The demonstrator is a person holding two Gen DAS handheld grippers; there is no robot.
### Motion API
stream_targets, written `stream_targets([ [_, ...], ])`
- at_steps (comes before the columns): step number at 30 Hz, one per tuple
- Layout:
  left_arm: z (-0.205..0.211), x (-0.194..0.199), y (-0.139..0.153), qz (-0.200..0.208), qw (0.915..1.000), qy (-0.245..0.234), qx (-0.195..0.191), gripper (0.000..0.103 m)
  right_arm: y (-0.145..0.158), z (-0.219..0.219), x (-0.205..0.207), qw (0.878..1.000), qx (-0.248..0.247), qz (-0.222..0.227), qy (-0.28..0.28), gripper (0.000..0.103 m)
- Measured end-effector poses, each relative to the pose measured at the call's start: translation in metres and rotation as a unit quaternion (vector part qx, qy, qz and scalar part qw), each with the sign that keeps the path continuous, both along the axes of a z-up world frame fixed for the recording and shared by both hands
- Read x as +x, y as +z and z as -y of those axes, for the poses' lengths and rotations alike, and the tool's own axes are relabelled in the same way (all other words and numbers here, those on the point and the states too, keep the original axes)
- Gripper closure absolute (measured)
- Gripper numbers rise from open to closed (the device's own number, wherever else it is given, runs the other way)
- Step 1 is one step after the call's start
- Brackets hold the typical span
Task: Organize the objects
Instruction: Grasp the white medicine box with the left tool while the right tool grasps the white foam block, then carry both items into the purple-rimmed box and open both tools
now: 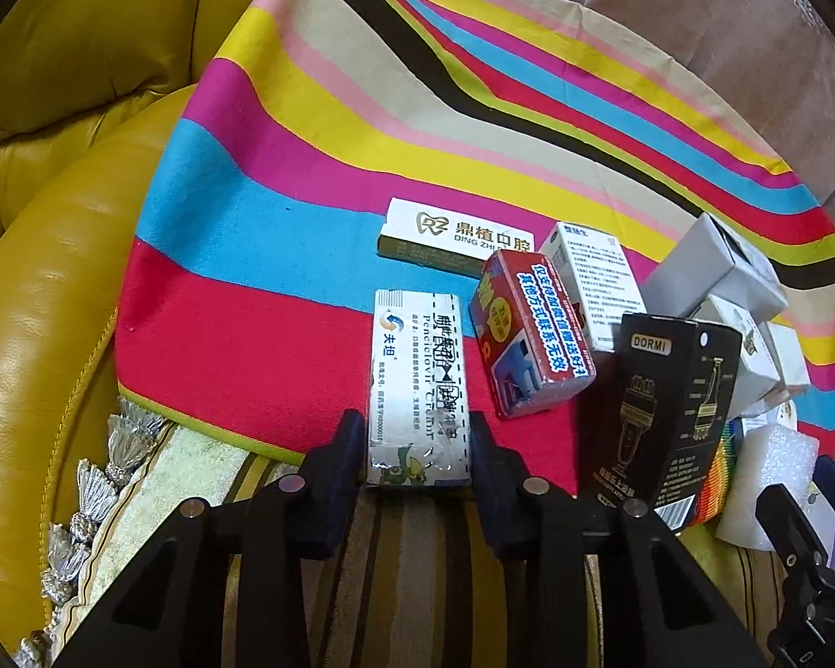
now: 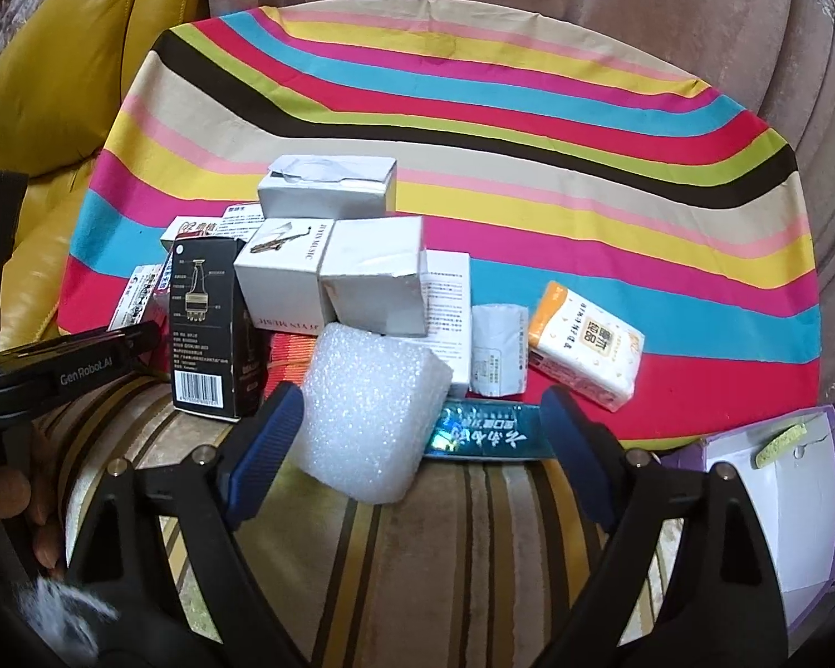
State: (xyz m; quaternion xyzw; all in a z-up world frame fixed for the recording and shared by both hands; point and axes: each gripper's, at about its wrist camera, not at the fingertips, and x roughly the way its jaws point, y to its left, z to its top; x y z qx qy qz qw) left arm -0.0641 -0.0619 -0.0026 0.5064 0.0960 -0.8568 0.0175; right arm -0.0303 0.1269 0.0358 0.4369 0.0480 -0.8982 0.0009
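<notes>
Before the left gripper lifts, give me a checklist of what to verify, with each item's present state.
1. Left gripper pads against both long sides of the white rectangular cream carton: ok.
2. Carton clear of the red cardboard box: ok.
3. Firmness of grip: cannot tell.
4. Right gripper open: ok.
5. Right gripper's pads clear of the white foam block: cannot tell.

My left claw (image 1: pixel 417 448) is black, with a white, blue-lettered box (image 1: pixel 417 389) between its jaws. My right claw (image 2: pixel 417 448) has blue pads (image 2: pixel 273 440). The cloth (image 2: pixel 529 128) is striped red, blue, pink, yellow, beige, green and black. The sofa (image 1: pixel 55 278) is mustard yellow, the foam (image 2: pixel 367 412) white, one carton (image 1: pixel 668 406) black, another (image 1: pixel 529 334) red.
</notes>
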Motion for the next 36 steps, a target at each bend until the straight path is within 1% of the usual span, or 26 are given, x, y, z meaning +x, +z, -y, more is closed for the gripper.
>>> stream_targets([
  [3,0.0,0.0,0.0,-0.001,1.0,0.0,0.0,0.065,-0.001,0.003,-0.001,1.0,0.005,0.002,0.003,0.014],
  [7,-0.001,-0.002,-0.001,-0.001,1.0,0.001,0.0,0.065,-0.006,0.005,-0.003,1.0,0.015,0.016,0.003,0.011],
  [14,-0.004,-0.001,0.001,-0.008,1.0,0.004,0.002,0.067,-0.006,0.003,-0.002,1.0,0.005,0.015,0.003,0.012],
  [15,-0.003,0.0,0.002,-0.011,0.9999,0.005,0.002,0.068,-0.005,0.001,0.0,1.0,-0.003,0.011,0.003,0.015],
  [16,-0.003,0.002,0.003,-0.014,0.9999,0.006,0.003,0.068,-0.004,-0.002,0.001,1.0,-0.012,0.009,0.002,0.025],
  [19,-0.002,0.003,0.005,-0.021,0.9997,0.01,0.005,0.068,-0.006,-0.007,0.001,0.999,-0.032,0.016,0.005,0.04],
  [21,-0.001,0.007,0.008,-0.029,0.9994,0.016,0.004,0.068,-0.007,-0.012,0.003,0.998,-0.055,0.019,0.009,0.05],
  [23,0.0,0.008,0.01,-0.036,0.9992,0.019,0.004,0.068,-0.006,-0.019,0.003,0.997,-0.074,0.017,0.014,0.055],
  [25,0.001,0.01,0.013,-0.044,0.9988,0.023,0.005,0.068,-0.006,-0.022,0.005,0.995,-0.091,0.019,0.019,0.064],
  [29,0.002,0.019,0.02,-0.064,0.9975,0.03,0.006,0.068,-0.006,-0.029,0.009,0.992,-0.12,0.016,0.029,0.069],
  [32,0.002,0.027,0.027,-0.085,0.9957,0.033,0.014,0.068,-0.007,-0.034,0.013,0.989,-0.144,0.017,0.036,0.072],
  [36,-0.002,0.041,0.038,-0.119,0.9924,0.028,0.018,0.068,-0.004,-0.045,0.02,0.984,-0.176,0.005,0.04,0.072],
])
